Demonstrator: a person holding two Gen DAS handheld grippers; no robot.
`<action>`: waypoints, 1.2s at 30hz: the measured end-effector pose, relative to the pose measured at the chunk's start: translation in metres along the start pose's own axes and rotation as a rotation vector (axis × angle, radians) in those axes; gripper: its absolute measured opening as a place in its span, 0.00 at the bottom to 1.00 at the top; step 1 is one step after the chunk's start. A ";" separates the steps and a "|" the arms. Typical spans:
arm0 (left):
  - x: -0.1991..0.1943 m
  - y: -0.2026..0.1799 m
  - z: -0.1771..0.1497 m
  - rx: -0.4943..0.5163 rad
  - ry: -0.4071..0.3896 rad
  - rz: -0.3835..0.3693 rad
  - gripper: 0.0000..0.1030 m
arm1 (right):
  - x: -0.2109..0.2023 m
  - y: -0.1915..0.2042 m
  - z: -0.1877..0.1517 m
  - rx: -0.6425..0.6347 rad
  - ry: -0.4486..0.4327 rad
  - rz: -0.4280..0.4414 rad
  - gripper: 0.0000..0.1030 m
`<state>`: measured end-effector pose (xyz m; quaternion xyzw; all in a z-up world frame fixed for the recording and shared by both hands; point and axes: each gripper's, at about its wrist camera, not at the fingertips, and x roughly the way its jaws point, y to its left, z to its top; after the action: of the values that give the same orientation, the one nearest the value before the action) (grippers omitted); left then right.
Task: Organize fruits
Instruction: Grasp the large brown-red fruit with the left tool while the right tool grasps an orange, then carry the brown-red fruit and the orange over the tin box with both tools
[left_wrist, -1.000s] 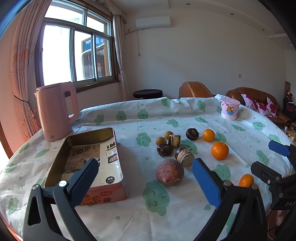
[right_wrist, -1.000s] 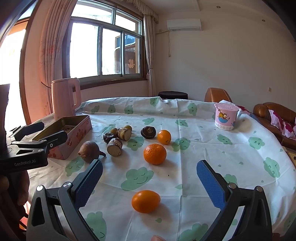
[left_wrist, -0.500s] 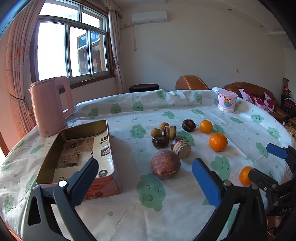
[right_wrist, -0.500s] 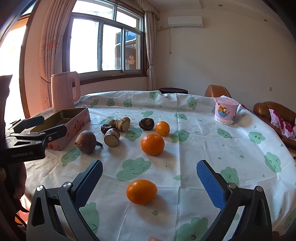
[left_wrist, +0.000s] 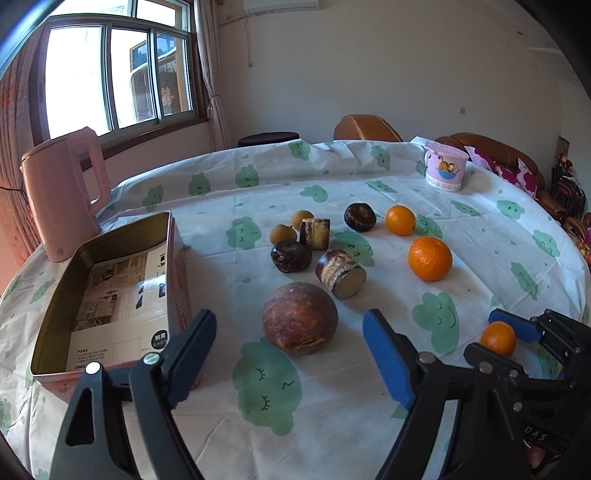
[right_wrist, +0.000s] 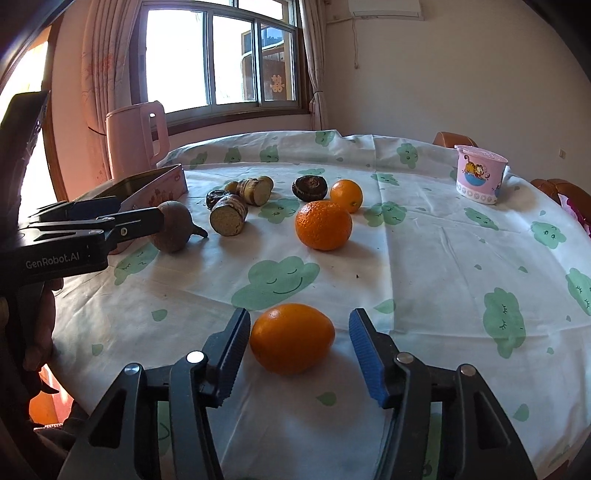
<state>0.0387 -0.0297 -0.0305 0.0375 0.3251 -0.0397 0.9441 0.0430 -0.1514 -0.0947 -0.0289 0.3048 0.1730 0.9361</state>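
Note:
My left gripper is open, its blue pads either side of a large reddish-brown round fruit just ahead. My right gripper is open with a small orange between its pads, apart from both. Further on lie a big orange, a smaller orange, dark round fruits and cut brown pieces. An open tin box with printed paper inside stands left of the fruit. The right gripper also shows in the left wrist view.
A pink kettle stands behind the box at the table's left edge. A pink cartoon cup stands at the far right. The round table has a white cloth with green clouds. Brown sofas lie beyond.
Both grippers moved down and forward. The left one closed in on the reddish-brown fruit; the right one came around the near orange. Both jaws have narrowed.

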 end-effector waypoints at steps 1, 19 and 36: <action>0.004 -0.002 0.001 0.008 0.018 0.003 0.81 | 0.000 -0.001 0.000 0.004 -0.001 0.008 0.47; 0.015 0.011 0.002 -0.056 0.059 -0.045 0.51 | 0.000 0.003 0.019 -0.034 -0.017 0.050 0.41; -0.015 0.028 0.003 -0.067 -0.078 0.013 0.51 | 0.007 0.034 0.056 -0.125 -0.079 0.105 0.41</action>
<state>0.0311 -0.0017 -0.0180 0.0066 0.2887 -0.0241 0.9571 0.0678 -0.1083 -0.0510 -0.0643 0.2576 0.2415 0.9334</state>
